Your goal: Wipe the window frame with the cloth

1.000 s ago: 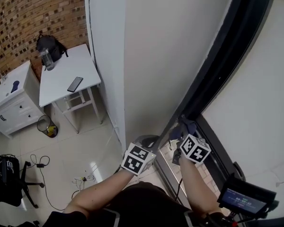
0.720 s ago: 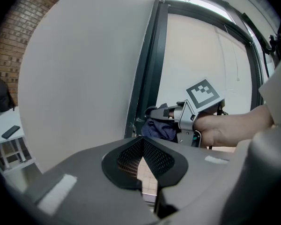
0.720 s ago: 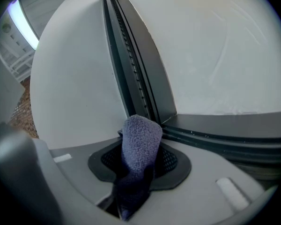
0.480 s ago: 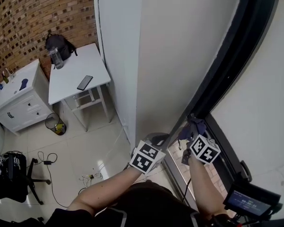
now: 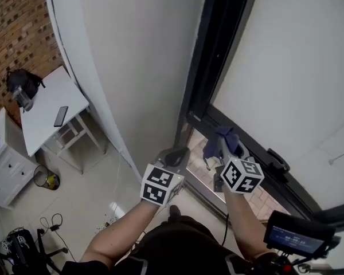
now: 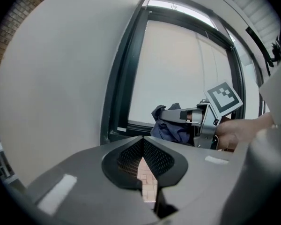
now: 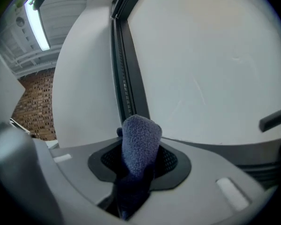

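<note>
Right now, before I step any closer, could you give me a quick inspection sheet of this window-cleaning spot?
Surface: dark window frame around a pale pane; dirt cannot be judged.
Job's things: blue cloth, bunched up, near the frame's bottom rail.
Clutter: white table with a phone and a backpack at its far end; bin on the floor nearby.
Grippers: right gripper jaws clamped on the cloth; left gripper jaws together, empty.
Cables: loose cable on the floor.
Surroundings: white wall, brick wall.
</note>
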A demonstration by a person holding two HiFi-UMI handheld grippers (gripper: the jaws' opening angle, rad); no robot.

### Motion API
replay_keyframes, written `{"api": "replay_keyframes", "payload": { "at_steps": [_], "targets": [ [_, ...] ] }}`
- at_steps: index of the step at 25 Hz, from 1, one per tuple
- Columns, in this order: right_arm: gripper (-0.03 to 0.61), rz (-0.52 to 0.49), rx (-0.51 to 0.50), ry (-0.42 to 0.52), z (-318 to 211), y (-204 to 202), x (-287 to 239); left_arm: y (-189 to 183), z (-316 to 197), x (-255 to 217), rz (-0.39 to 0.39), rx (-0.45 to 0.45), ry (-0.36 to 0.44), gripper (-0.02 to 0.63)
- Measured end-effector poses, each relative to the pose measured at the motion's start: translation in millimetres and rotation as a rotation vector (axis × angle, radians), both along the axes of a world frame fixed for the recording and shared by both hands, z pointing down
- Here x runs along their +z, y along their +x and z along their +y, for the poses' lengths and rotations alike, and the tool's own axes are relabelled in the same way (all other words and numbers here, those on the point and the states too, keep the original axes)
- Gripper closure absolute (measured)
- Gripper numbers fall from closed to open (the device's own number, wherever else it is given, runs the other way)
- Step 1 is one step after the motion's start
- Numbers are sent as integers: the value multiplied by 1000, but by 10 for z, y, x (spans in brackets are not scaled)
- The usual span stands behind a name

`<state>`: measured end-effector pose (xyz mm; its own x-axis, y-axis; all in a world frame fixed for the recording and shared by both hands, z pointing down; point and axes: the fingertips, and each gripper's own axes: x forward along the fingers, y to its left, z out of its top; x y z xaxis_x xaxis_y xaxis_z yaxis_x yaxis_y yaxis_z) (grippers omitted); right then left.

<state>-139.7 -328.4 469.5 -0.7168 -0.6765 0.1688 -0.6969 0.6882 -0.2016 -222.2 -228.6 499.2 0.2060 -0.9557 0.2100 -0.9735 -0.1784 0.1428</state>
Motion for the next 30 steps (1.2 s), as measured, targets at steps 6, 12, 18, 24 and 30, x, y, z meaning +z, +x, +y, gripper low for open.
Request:
{"api": "replay_keyframes", "payload": {
  "at_steps": [6, 12, 18, 24, 30],
  "targets": [
    [442, -6, 123, 27, 111, 899, -196, 738, -202, -164, 24, 176, 39, 620],
    [442, -23, 202, 51, 266, 1621, -377, 1158, -274, -411, 4, 247, 100, 620],
    [442, -48, 303, 84, 403, 2491, -568, 1667, -330, -673, -12, 293, 126, 620],
    [442, -60, 323, 94, 602, 3091, -627, 2357, -234, -775, -7, 346, 133, 620],
    [442, -56, 306, 106, 782, 3634, -686, 2854, -142, -855, -27, 354, 139, 620]
  ]
}}
